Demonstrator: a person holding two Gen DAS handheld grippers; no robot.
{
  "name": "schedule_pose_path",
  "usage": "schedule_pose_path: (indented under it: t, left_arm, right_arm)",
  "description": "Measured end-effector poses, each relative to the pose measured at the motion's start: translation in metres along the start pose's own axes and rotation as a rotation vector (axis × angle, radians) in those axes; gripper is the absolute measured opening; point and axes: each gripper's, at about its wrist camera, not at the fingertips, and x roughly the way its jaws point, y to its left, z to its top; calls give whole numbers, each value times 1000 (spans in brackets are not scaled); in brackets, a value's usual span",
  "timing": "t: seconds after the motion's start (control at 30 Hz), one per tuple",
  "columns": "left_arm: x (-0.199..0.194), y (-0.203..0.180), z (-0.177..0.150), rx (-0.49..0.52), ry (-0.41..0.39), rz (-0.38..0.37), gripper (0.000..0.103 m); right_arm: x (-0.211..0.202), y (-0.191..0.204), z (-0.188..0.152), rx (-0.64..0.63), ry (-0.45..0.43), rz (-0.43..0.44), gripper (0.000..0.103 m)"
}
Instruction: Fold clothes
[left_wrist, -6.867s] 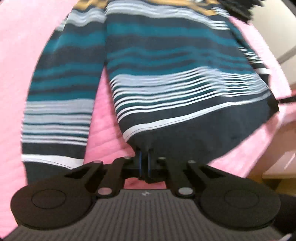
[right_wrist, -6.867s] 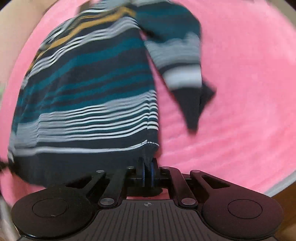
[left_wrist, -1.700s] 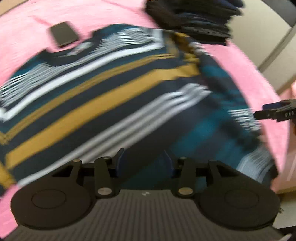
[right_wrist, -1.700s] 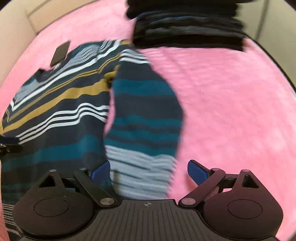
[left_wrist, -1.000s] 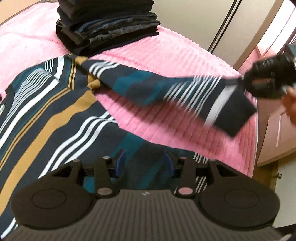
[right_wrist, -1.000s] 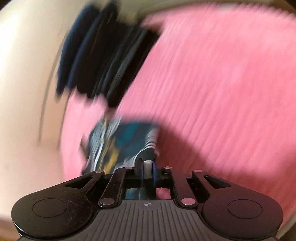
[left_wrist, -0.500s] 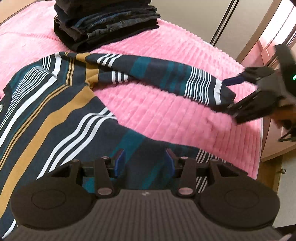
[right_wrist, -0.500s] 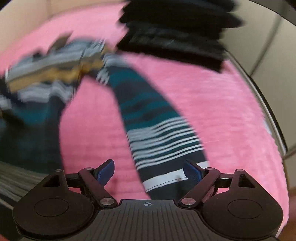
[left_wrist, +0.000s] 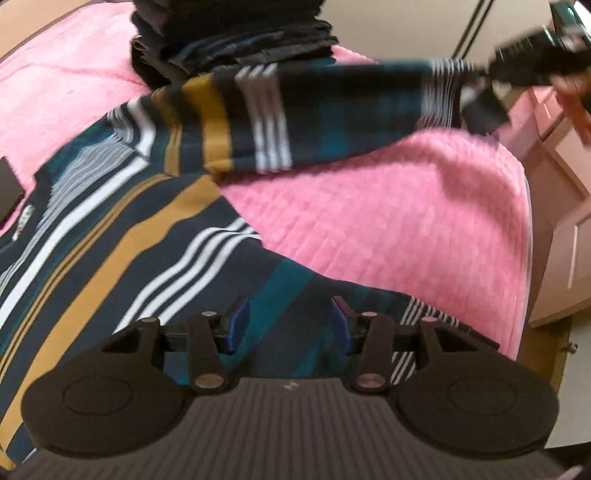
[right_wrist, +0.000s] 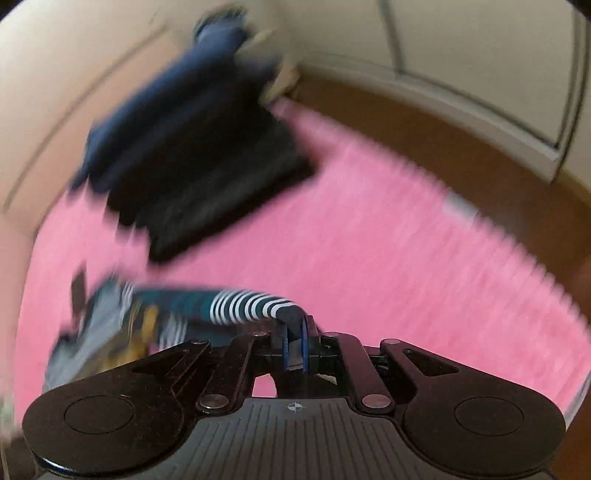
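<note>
A pink quilted bedspread (left_wrist: 388, 221) fills most of both views, its ribbed surface running to the right edge of the bed. On it lies a striped sweater (left_wrist: 122, 236) in navy, teal, mustard and white, its body spread flat across the left and near part of the left wrist view and reaching under the left gripper (left_wrist: 288, 325). One sleeve (left_wrist: 332, 107) is lifted off the bedspread and stretched out toward the far right, blurred, with a shadow on the pink below it. At the far end of the bed sits a stack of dark folded clothes (left_wrist: 236, 40), just beyond the sweater's shoulder; in the right wrist view the same stack (right_wrist: 192, 155) shows as a dark smear at far left.

The left gripper hangs just above the sweater's lower body with its blue-padded jaws spread wide and nothing between them; whether the pads touch the cloth cannot be told. The right gripper (right_wrist: 294, 341) has its jaws pressed together on the dark cuff of the sleeve (right_wrist: 243, 304), whose white-and-navy rings run away to the left toward the blurred body of the sweater. From the left wrist view the right gripper (left_wrist: 532, 55) appears at far upper right, dark and smeared, with part of a hand (left_wrist: 576, 103) beside it.

A small dark flat object (left_wrist: 9, 184) lies at the far left edge, next to the neckline. A pale label (left_wrist: 24, 218) sits inside the neckline; its writing is too small to read.
</note>
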Motion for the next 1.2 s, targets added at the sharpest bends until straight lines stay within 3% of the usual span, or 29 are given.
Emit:
schedule_pose_path:
  t: [0.03, 0.07, 0.1, 0.13, 0.2, 0.3, 0.47, 0.6, 0.7, 0.8, 0.83, 0.87, 0.93, 1.1, 1.13, 1.2]
  left_arm:
    - [-2, 2, -1, -11, -2, 11, 42]
    - [-5, 5, -4, -25, -1, 24, 42]
    - [-8, 8, -8, -41, 1, 38, 42]
    - [-13, 11, -13, -60, 2, 53, 42]
    - [-22, 17, -27, -101, 6, 85, 43]
    - [-39, 34, -63, -197, 29, 152, 43]
    - [-74, 60, -146, -381, 101, 254, 45]
    - [-104, 76, -216, -516, 151, 314, 49]
    - [-117, 88, -270, -617, 189, 300, 58]
    - [-121, 91, -317, -706, 207, 243, 58]
    - [-122, 91, -330, -723, 201, 216, 58]
    - [-122, 90, -341, -730, 190, 187, 58]
    - [-122, 87, -356, -733, 170, 140, 58]
    - [-116, 83, -377, -762, 131, 52, 55]
    - [-115, 83, -379, -771, 123, 49, 49]
    - [-116, 85, -383, -798, 102, 32, 21]
  right_arm:
    - [5, -2, 14, -25, -49, -42, 20]
    - [10, -2, 27, -59, -94, -94, 56]
    - [16, 3, 32, -125, -125, -179, 71]
    - [22, 10, 34, -182, -148, -233, 77]
    - [30, 19, 30, -215, -140, -190, 77]
    - [39, 37, -2, -219, -60, -86, 78]
    - [49, 65, -105, -296, 197, 155, 78]
    - [44, 80, -195, -400, 409, 247, 77]
    - [36, 86, -248, -509, 519, 250, 77]
    - [26, 88, -276, -523, 551, 234, 77]
    - [22, 89, -280, -509, 549, 232, 71]
    - [18, 89, -284, -493, 546, 229, 48]
    - [12, 89, -286, -460, 532, 205, 29]
    - [17, 89, -286, -445, 534, 146, 29]
    - [18, 91, -285, -446, 536, 142, 29]
    - [22, 93, -285, -451, 543, 134, 29]
